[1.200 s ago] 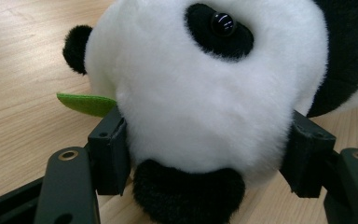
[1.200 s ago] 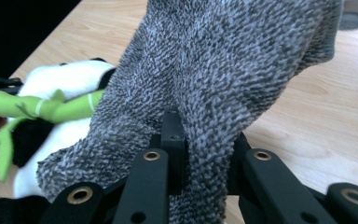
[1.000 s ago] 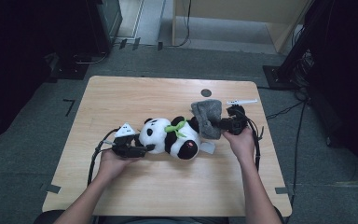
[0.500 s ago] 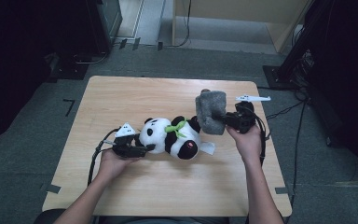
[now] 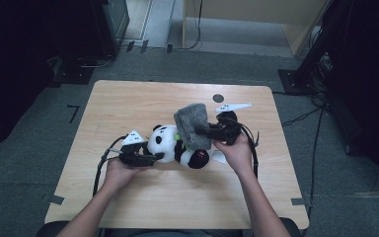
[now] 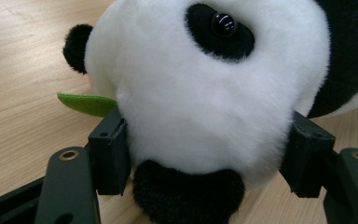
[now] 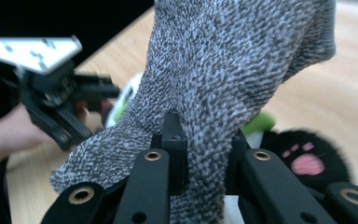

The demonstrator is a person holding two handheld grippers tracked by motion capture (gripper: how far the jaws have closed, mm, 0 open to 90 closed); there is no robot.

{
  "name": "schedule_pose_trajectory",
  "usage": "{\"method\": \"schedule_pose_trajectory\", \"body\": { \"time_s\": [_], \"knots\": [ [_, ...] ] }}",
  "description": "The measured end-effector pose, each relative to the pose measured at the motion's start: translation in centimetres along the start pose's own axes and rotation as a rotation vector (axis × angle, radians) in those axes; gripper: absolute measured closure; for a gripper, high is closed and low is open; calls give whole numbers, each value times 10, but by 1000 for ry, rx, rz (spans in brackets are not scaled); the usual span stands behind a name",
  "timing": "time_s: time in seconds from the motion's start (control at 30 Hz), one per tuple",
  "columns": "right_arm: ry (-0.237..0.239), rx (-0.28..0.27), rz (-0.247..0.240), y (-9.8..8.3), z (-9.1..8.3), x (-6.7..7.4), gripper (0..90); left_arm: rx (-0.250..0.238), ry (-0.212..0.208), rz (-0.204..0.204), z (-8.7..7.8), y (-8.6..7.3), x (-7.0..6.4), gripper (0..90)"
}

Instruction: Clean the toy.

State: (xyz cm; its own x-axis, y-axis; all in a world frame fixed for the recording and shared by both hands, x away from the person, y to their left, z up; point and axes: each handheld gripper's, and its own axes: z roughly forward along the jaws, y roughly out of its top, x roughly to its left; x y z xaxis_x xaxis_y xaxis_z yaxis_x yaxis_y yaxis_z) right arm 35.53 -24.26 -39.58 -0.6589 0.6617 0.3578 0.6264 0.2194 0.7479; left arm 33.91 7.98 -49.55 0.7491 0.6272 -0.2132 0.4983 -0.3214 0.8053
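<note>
No readable brand or label anywhere. Plush panda (image 5: 177, 145) lies mid-table (image 5: 128, 98), head toward left. Left gripper (image 5: 145, 159) clamped on panda's head, pads (image 6: 109, 151) squeezing white fur. Right gripper (image 5: 212, 132) pinches grey knit sock (image 5: 192, 126), holds it over panda's body, hiding torso. Pink-padded paw (image 7: 307, 163) blurry; green leaf (image 6: 86, 102) half tucked behind head.

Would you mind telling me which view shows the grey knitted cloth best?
The right gripper view: the grey knitted cloth is close, pinched in the right claw. The high view shows it small, over the panda.
</note>
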Motion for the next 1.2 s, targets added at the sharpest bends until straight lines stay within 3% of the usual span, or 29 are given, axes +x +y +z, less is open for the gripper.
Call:
{"method": "schedule_pose_trajectory", "body": {
  "time_s": [0.07,0.1,0.2,0.3,0.83,1.2],
  "knots": [
    [-1,23,2,-3,6,-1,785,4,0,1,0,0,0,305],
    [-14,69,2,-10,17,-5,781,9,1,2,0,0,0,307],
    [5,56,22,-14,19,-11,780,12,1,-8,0,0,0,311],
    [14,52,58,-19,14,-20,777,17,2,-15,-1,1,0,326],
    [-40,90,98,-50,-11,-39,784,33,-2,-27,0,3,0,333],
    [-101,197,183,-75,-9,-67,785,30,-12,-46,0,5,2,331]
  ]
}}
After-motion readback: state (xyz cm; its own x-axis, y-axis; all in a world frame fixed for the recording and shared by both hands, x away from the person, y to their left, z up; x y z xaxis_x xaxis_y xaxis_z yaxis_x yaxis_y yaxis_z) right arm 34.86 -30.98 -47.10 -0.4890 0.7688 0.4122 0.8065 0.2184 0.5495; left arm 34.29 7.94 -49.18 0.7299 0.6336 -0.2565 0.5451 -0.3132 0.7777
